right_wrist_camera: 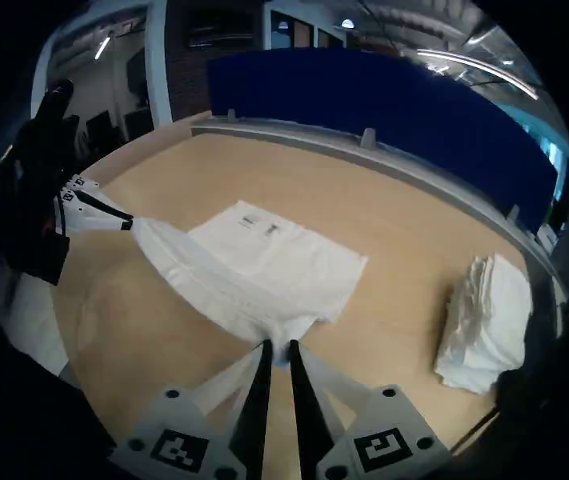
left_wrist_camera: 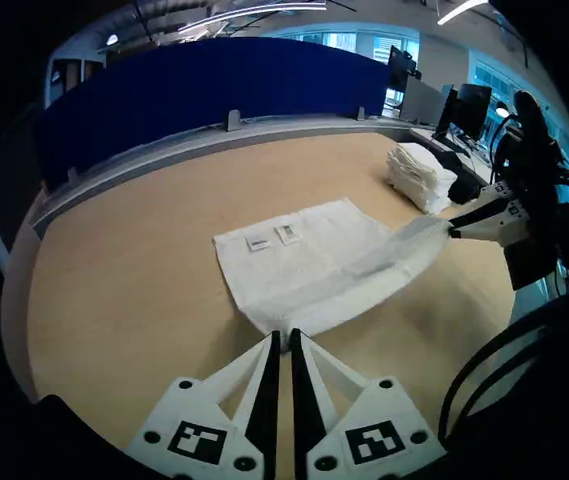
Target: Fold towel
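Note:
A white towel [left_wrist_camera: 316, 256] lies spread on the wooden table [left_wrist_camera: 124, 264], two small labels showing on its far part. My left gripper [left_wrist_camera: 282, 340] is shut on one near corner of it. My right gripper [left_wrist_camera: 454, 232], at the right in the left gripper view, pinches the other near corner, and the edge between them is lifted off the table. In the right gripper view the towel [right_wrist_camera: 276, 256] runs from my right gripper [right_wrist_camera: 278, 348], shut on its corner, to my left gripper [right_wrist_camera: 128, 225] at the left.
A stack of folded white towels [left_wrist_camera: 418, 176] [right_wrist_camera: 484, 320] sits near the table's end. A blue partition [left_wrist_camera: 220, 80] with a grey rail borders the far side. Monitors [left_wrist_camera: 460, 104] stand beyond the stack. Bare tabletop surrounds the towel.

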A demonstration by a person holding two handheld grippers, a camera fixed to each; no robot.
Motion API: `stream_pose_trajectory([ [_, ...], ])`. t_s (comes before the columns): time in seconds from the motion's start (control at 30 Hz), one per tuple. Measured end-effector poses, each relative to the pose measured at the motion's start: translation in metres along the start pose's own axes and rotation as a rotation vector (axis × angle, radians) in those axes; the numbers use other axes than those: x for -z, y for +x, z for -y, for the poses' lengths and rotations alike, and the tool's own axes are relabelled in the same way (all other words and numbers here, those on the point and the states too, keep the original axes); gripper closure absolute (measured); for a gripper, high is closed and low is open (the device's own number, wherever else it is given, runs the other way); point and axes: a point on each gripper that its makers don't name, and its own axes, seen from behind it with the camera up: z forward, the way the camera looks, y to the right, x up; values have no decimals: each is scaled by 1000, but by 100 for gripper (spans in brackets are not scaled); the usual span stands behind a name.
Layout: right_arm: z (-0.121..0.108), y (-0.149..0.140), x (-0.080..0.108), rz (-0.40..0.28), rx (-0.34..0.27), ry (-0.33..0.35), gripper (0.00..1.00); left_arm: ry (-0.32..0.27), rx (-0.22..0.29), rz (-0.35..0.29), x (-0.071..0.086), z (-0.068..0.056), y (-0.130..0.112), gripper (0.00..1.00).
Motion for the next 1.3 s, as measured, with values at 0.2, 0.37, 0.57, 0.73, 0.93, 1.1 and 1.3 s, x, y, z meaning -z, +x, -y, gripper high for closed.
stream_pose_trajectory([
  [0.2,4,12,24,-3,-13,-2,84,-9,25,-2,19,-8,6,91],
  [0.37,5,8,30,18,-23,-2,84,-18,33,8,21,-14,4,91],
  [0.57,2,0,26,59,-27,-3,84,-19,37,31,13,-17,1,91],
  [0.73,-6,3,18,84,-26,-6,84,-13,31,39,5,-13,8,91],
  [0.93,-21,14,1,105,-40,1,84,-7,46,51,-12,-1,19,91],
  [1.1,-36,19,-19,127,-51,0,84,-5,73,57,-30,10,30,91],
  [1.3,-47,21,-44,153,-70,5,84,12,72,85,-54,26,33,91],
])
